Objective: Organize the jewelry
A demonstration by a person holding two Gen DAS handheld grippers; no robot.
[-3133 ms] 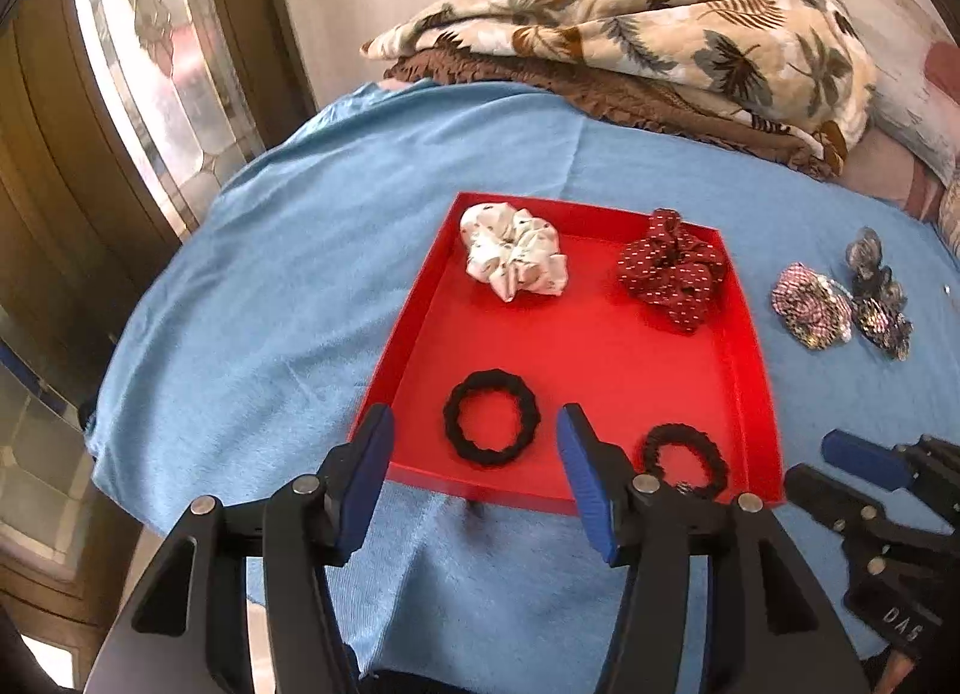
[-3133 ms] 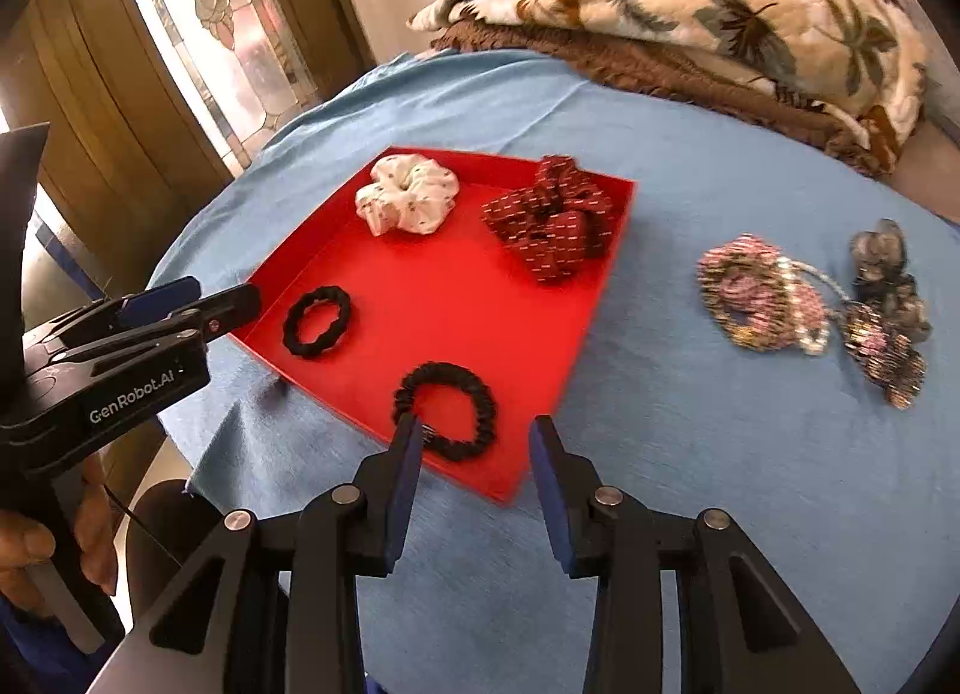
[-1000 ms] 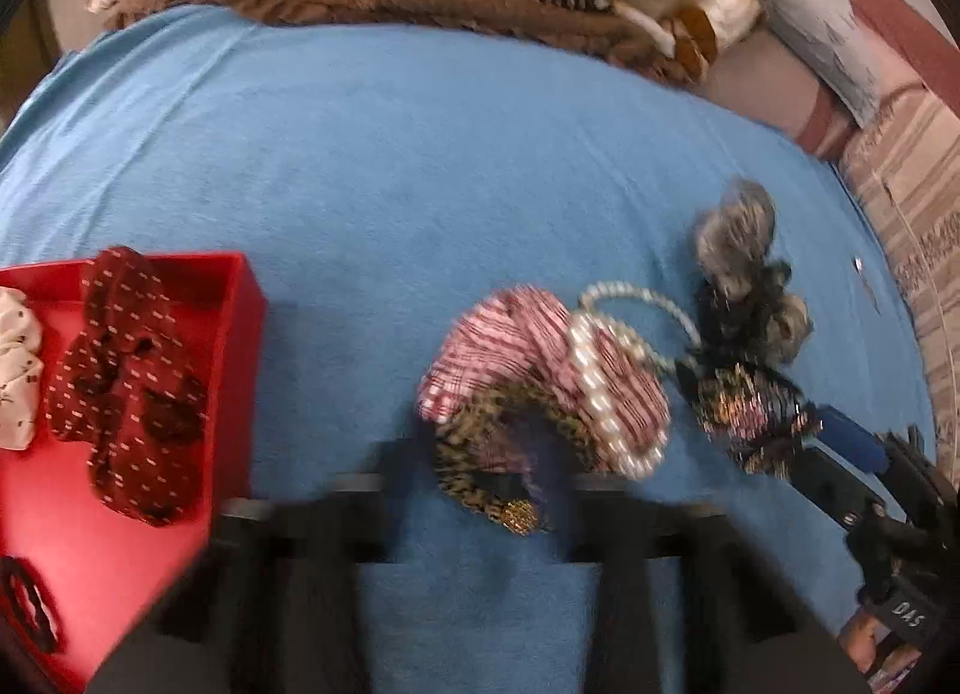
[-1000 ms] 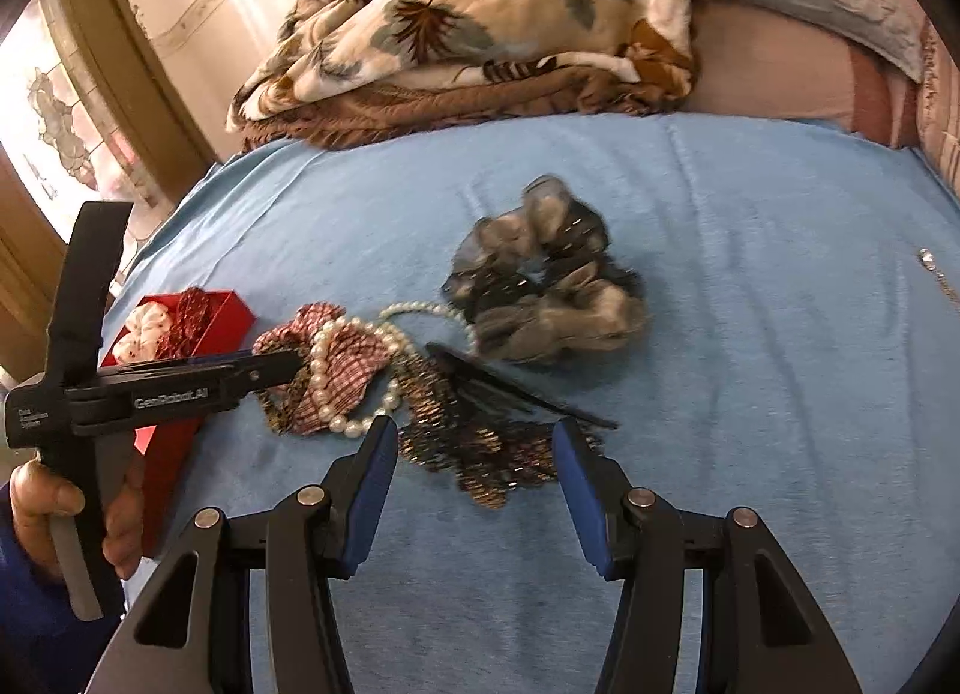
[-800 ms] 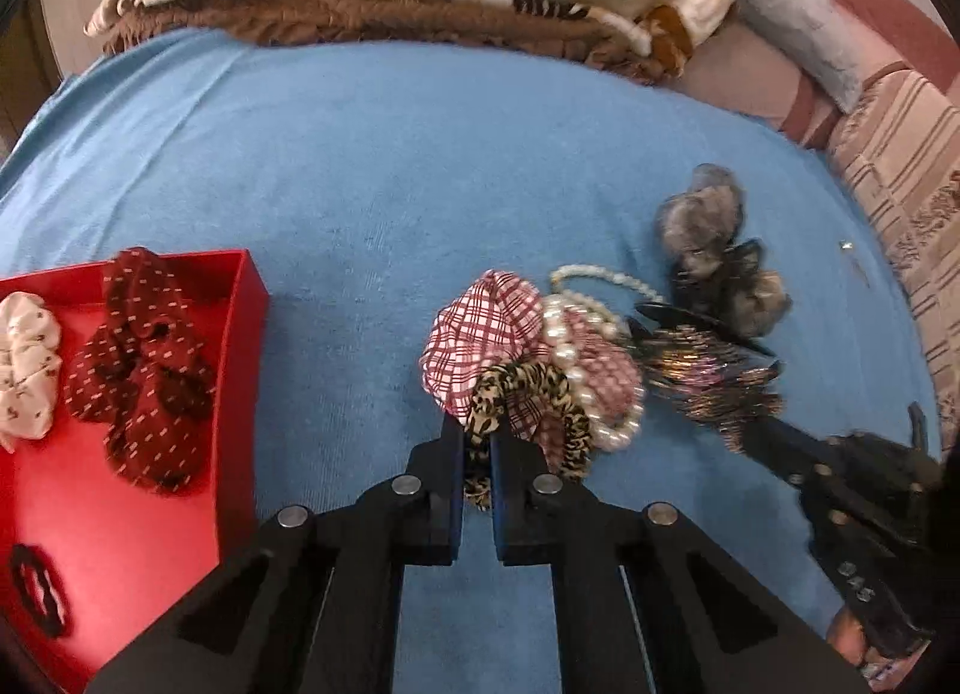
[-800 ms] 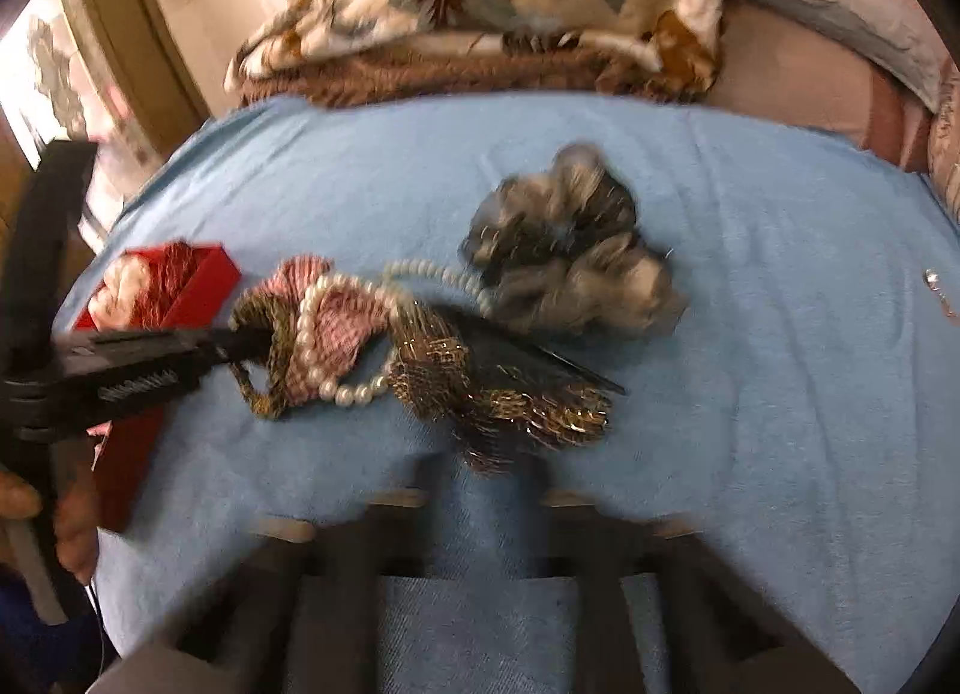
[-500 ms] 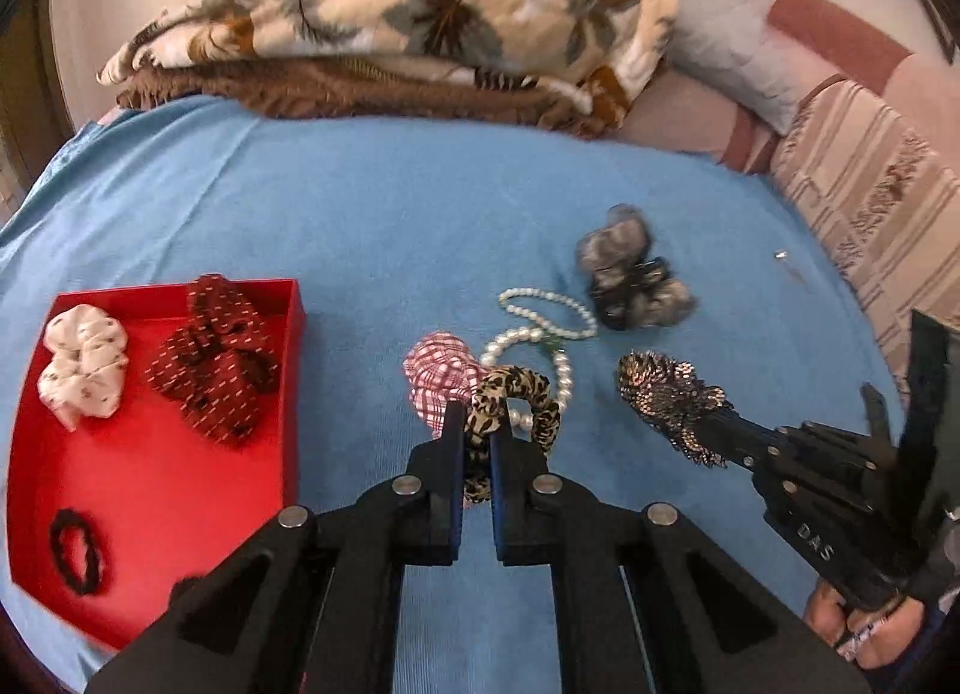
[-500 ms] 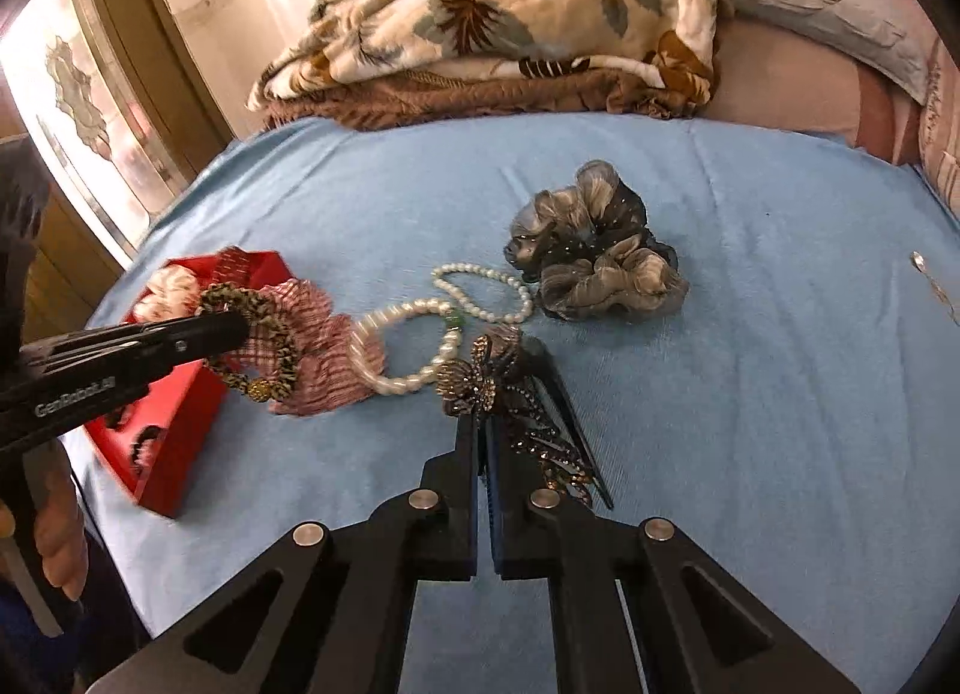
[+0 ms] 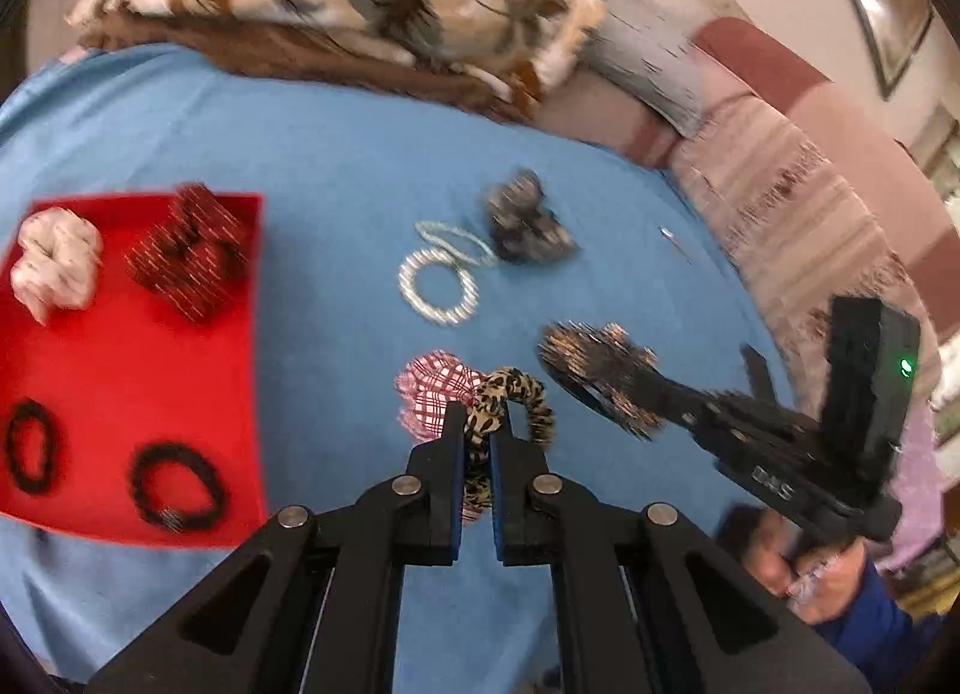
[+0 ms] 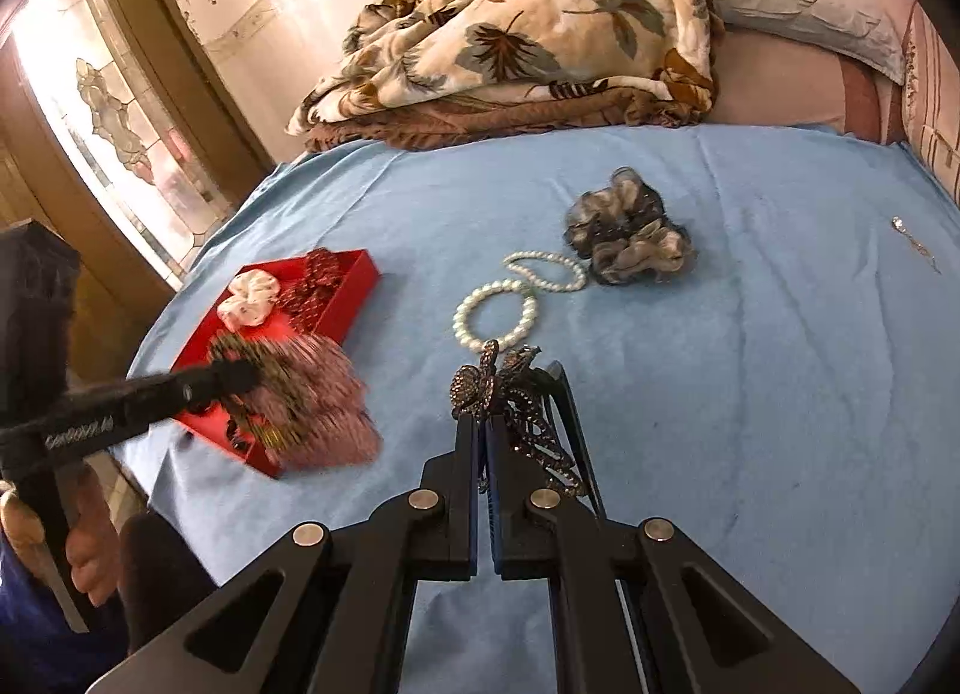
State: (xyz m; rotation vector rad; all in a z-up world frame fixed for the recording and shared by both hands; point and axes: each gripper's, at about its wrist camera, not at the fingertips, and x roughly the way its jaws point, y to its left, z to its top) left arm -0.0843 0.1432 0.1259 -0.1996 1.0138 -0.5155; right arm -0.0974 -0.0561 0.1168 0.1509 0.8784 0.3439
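Left hand-held gripper pinches leopard scrunchie; right pinches hair clip, above blue bedsheet.

Both the left gripper and right gripper have jaws clamped together.

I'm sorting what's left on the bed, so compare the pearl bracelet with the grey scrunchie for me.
The pearl bracelet is a thin open ring of white beads lying flat; the grey scrunchie is a bunched, ruffled lump of fabric. The bracelet shows blue sheet through its middle; the scrunchie's centre is crumpled shut. The bracelet lies nearer the red tray than the scrunchie does. Both rest loose on the sheet, outside the tray, and neither tool holds them.
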